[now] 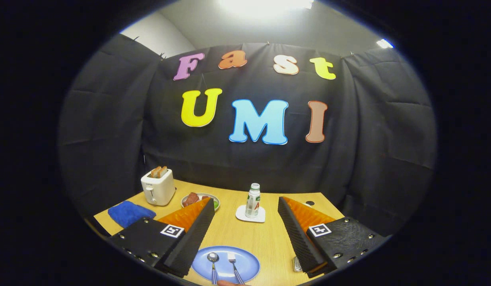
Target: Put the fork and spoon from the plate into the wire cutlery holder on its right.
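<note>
Low in the frame, the hand-held gripper (245,238) is held wide open and empty above the surface (265,238). Spoon (212,263) and fork (234,267) are seen on the plate (245,262) between its fingers, bare wood ahead.

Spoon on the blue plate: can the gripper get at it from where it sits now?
Probably yes. The gripper has its jaws wide open with nothing between them, and the spoon lies uncovered on the blue plate beside the fork, low between the fingers. The bottle stands well beyond.

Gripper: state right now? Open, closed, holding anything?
Gripper: open, fingers spread wide, holding nothing. Spoon and fork lie on the plate between the fingers.
</note>
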The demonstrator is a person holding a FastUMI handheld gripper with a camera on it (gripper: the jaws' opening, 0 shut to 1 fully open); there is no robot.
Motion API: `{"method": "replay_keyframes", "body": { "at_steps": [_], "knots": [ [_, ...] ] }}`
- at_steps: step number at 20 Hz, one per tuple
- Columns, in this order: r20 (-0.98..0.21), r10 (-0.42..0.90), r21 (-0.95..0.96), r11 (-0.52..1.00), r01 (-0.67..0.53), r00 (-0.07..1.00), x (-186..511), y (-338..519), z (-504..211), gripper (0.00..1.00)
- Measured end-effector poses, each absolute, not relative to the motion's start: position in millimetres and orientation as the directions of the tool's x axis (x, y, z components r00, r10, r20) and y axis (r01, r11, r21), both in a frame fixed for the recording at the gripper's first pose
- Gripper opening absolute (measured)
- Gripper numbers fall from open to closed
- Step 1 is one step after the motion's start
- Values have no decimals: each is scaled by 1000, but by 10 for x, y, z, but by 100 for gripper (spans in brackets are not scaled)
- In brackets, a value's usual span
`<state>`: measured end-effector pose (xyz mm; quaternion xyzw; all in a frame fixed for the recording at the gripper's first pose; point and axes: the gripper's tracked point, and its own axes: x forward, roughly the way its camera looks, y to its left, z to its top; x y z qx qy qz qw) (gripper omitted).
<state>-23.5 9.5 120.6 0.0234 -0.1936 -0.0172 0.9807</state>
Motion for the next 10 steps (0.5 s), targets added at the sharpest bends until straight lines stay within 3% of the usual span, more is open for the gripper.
{"method": "replay_keyframes", "body": {
  "at_steps": [10],
  "knots": [
    [379,-85,84,995,57,922,-255,27,1122,98]
  ]
}}
